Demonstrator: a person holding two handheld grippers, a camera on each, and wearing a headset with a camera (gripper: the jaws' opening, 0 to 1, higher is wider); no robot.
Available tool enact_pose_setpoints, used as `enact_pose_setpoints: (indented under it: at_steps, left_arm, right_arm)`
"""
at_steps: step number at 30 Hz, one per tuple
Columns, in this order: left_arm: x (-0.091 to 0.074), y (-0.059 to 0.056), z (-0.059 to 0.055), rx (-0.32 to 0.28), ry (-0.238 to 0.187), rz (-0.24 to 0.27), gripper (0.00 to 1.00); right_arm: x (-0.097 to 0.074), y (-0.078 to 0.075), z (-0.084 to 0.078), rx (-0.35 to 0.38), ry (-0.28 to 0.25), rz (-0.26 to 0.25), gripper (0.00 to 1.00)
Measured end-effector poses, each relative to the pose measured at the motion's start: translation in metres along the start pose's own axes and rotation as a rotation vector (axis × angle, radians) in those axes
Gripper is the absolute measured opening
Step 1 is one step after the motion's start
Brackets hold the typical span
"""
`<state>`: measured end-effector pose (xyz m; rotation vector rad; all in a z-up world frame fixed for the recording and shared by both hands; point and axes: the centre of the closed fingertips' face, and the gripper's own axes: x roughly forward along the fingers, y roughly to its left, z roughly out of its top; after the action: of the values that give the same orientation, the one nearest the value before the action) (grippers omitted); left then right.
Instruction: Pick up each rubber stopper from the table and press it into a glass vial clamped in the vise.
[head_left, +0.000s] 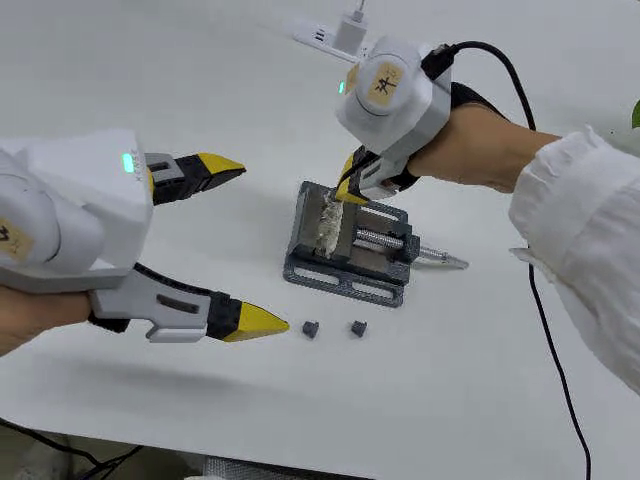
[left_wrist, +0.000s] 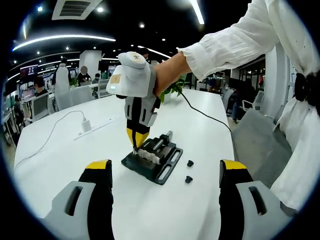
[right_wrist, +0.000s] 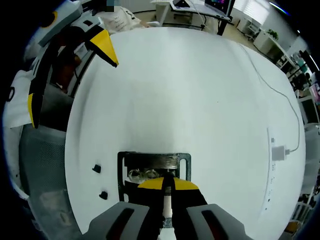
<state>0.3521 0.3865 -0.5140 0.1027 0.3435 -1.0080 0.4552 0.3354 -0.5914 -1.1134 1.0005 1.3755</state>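
Observation:
A dark grey vise (head_left: 350, 262) stands mid-table with clear glass vials (head_left: 327, 228) clamped in its jaws. My right gripper (head_left: 349, 188) points down at the vials' far end, jaws shut, with nothing visible between the tips. Its own view has the shut tips (right_wrist: 167, 183) just over the vials (right_wrist: 142, 174). Two small dark rubber stoppers (head_left: 310, 328) (head_left: 358, 327) lie on the table in front of the vise. My left gripper (head_left: 240, 243) hovers wide open and holding nothing, left of the vise and stoppers. In the left gripper view the vise (left_wrist: 150, 165), the stoppers (left_wrist: 190, 163) (left_wrist: 188, 179) and the right gripper (left_wrist: 136, 138) lie ahead.
The white table (head_left: 180, 60) spreads wide around the vise. A white power strip with a charger (head_left: 338, 34) lies at the far edge, and a black cable (head_left: 548, 330) trails from the right gripper along the right side. The vise handle (head_left: 440, 258) sticks out to the right.

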Motion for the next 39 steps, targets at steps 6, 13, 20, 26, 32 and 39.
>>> enact_pose_setpoints:
  at_steps: [6, 13, 20, 26, 32, 39]
  left_arm:
    - [-0.003, -0.002, -0.002, 0.001, 0.010, 0.003, 0.88]
    - [-0.005, -0.002, -0.002, 0.002, 0.017, 0.008, 0.88]
    - [-0.005, -0.004, -0.003, 0.013, 0.030, -0.003, 0.88]
    - [-0.004, -0.005, -0.002, 0.024, 0.042, -0.013, 0.87]
    - [-0.003, -0.009, 0.000, 0.042, 0.055, -0.030, 0.87]
    - [0.001, -0.015, 0.001, 0.066, 0.076, -0.052, 0.86]
  right_arm:
    - [0.000, -0.004, -0.002, 0.042, -0.050, -0.006, 0.00]
    - [-0.001, -0.006, 0.005, 0.091, -0.127, 0.000, 0.00]
    - [-0.019, -0.003, 0.009, 0.122, -0.204, -0.023, 0.05]
    - [-0.037, 0.000, 0.009, 0.180, -0.309, -0.049, 0.12]
    - [-0.059, 0.013, 0.002, 0.240, -0.409, -0.078, 0.18]
    - [-0.077, 0.033, -0.018, 0.294, -0.497, -0.109, 0.28]
